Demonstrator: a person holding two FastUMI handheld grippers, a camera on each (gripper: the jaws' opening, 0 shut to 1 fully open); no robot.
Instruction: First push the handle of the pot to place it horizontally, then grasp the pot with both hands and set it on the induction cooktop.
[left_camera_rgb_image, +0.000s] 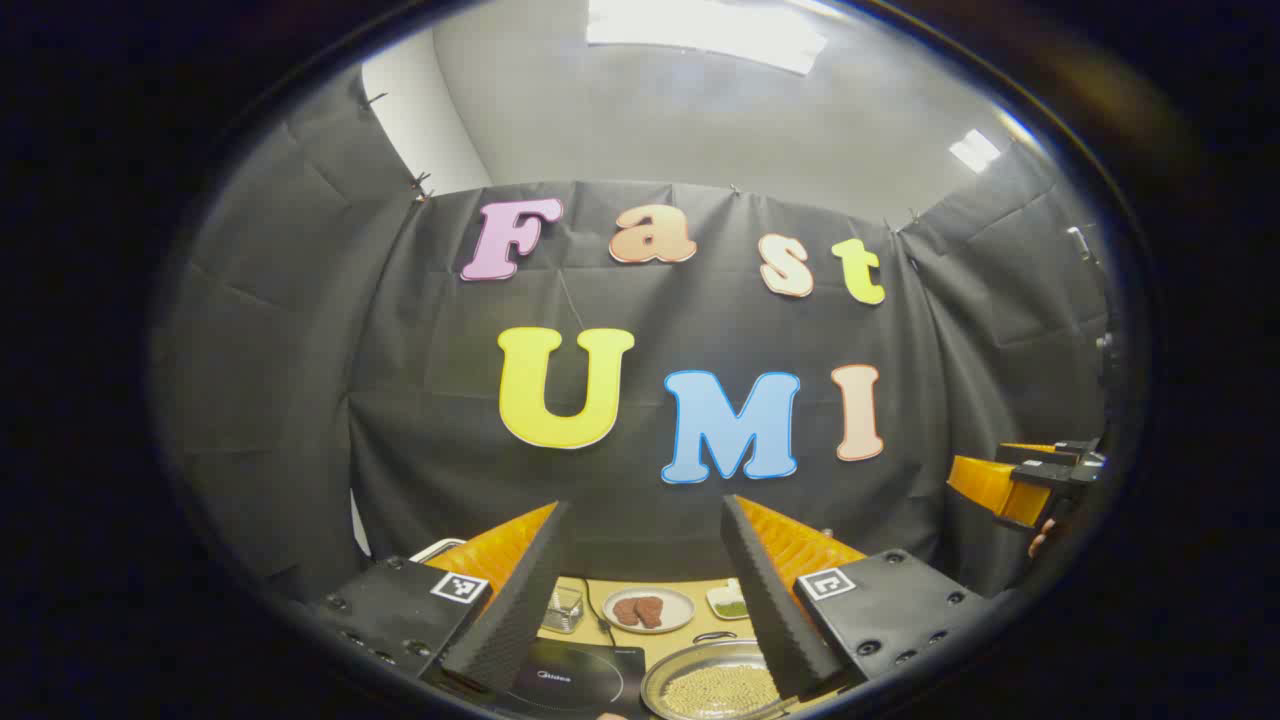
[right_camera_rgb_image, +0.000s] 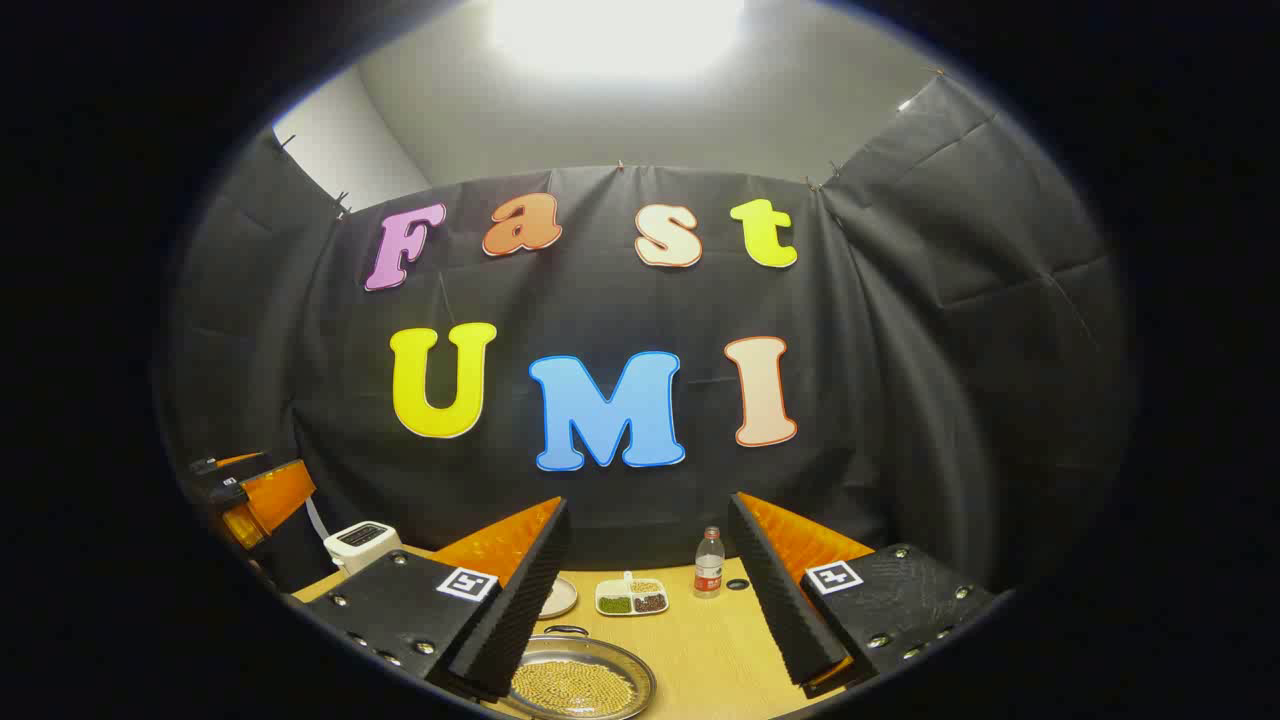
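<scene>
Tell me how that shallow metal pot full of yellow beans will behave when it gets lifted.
The pot looks wide and shallow, so tipping it would probably spill the loose beans piled inside. That load likely makes it heavy for its size. Its shiny metal rim may be slippery.

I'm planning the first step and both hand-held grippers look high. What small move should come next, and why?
Probably lower the right hand-held gripper toward the pot. Both hand-held grippers are open and held above the table, touching nothing. The pot of beans sits beside the induction cooktop, not on it, with a small handle at its far rim to push first.
</scene>
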